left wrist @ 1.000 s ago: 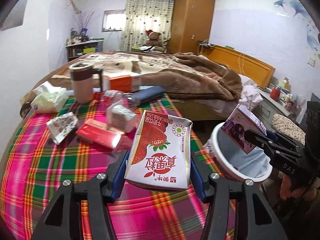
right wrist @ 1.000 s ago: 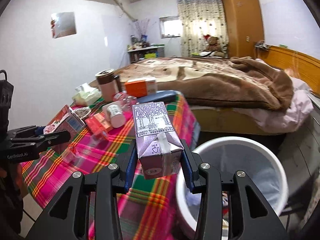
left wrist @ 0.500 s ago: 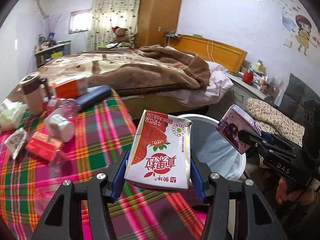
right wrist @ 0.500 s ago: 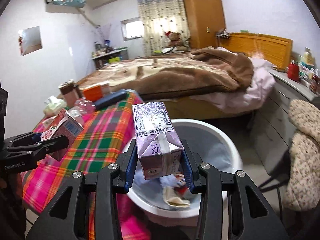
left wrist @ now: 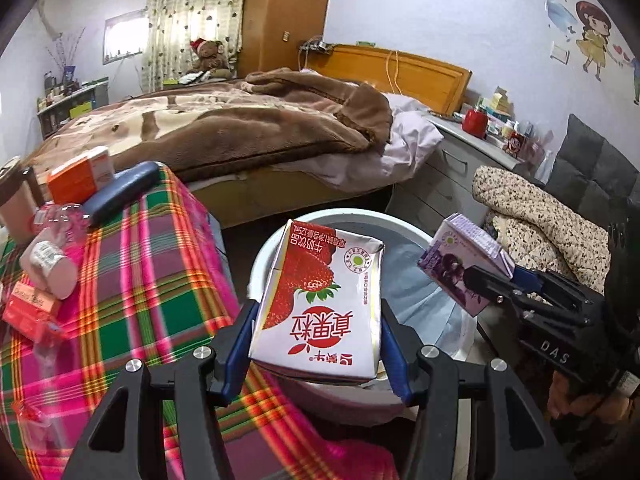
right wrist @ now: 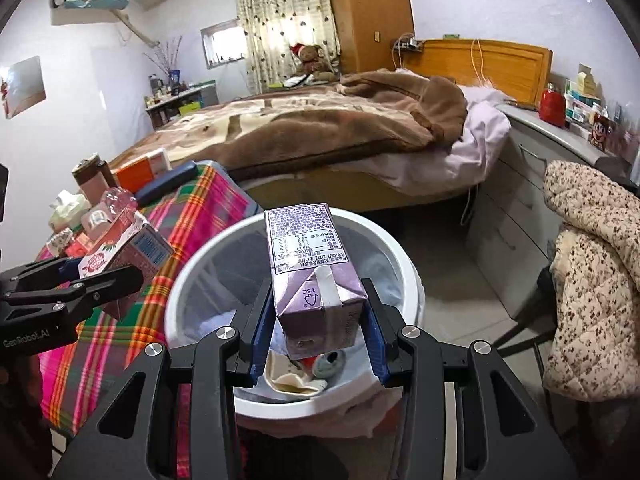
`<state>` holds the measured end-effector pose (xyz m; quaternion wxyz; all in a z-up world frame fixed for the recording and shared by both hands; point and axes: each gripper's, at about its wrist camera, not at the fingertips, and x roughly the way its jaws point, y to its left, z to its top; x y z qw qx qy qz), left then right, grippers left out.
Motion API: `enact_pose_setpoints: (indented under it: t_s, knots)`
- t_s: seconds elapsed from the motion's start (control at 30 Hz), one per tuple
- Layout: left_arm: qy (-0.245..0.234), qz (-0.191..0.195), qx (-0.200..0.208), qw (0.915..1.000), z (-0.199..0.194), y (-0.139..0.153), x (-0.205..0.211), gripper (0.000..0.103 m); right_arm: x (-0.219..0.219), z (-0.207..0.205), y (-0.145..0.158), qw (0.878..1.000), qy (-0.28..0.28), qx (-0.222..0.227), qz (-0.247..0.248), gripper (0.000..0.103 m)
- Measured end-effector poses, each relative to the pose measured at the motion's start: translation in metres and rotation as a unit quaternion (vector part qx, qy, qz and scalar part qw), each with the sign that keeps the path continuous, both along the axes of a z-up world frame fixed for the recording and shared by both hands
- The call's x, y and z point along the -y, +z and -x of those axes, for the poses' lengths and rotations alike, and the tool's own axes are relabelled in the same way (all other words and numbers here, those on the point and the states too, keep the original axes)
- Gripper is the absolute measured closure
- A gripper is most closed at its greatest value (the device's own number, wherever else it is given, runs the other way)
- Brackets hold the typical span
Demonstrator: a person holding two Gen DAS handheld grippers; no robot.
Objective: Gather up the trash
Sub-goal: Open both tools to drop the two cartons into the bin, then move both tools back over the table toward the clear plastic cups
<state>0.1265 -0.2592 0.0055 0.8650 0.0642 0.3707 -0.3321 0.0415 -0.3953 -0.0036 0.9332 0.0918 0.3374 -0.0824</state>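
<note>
Two cartons in transit, one per gripper. Left gripper [left wrist: 316, 344]: clamped on strawberry milk carton [left wrist: 320, 304], print upside down, held at the near rim of the white lined trash bin [left wrist: 260, 256]. Right gripper [right wrist: 318, 320]: clamped on purple drink carton [right wrist: 312, 276], label side up, held above the bin's open mouth.

Change over the last second: both grippers have swung away from the plaid-covered table [left wrist: 132, 280] toward the bin. The purple carton, formerly over the table edge, now sits squarely over the opening; the strawberry carton, formerly over the cloth, now reaches the bin's table-side rim. Neither grip has loosened.

Bin contents, right wrist view: crumpled paper and a can [right wrist: 326, 362] at the bottom.

Remaining on table: small yogurt bottle [left wrist: 48, 268], red packet [left wrist: 28, 312], orange box [left wrist: 80, 176], dark blue case [left wrist: 120, 196], mug [left wrist: 16, 200].

Assessment: carry stage near complete; the purple carton looks ready for release, while the strawberry carton probably needs a little more travel inward first. More table litter awaits.
</note>
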Motion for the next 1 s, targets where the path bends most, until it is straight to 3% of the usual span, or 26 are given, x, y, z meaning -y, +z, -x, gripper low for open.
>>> enact_pose_setpoints:
  t_s: [0.43, 0.47, 0.5, 0.57, 1.0]
  knots:
    - [-0.011, 0.002, -0.035, 0.9993, -0.024, -0.019, 0.027, 0.045, 0.014, -0.015, -0.019, 0.999, -0.011, -0.043, 0.003, 0.061]
    - [-0.005, 0.002, -0.035, 0.9994, -0.024, -0.019, 0.026, 0.043, 0.015, -0.015, -0.02, 0.999, -0.011, -0.043, 0.002, 0.055]
    - [-0.003, 0.001, -0.033, 0.9994, -0.024, -0.02, 0.024, 0.037, 0.015, -0.016, -0.02, 0.999, -0.012, -0.044, -0.001, 0.042]
    - [-0.002, 0.004, -0.033, 0.9994, -0.024, -0.02, 0.022, 0.036, 0.016, -0.014, -0.02, 0.999, -0.012, -0.042, -0.004, 0.037]
    - [0.025, 0.015, -0.018, 0.9994, -0.016, -0.006, -0.014, 0.036, 0.005, -0.01, -0.009, 1.0, -0.016, -0.022, -0.008, 0.037]
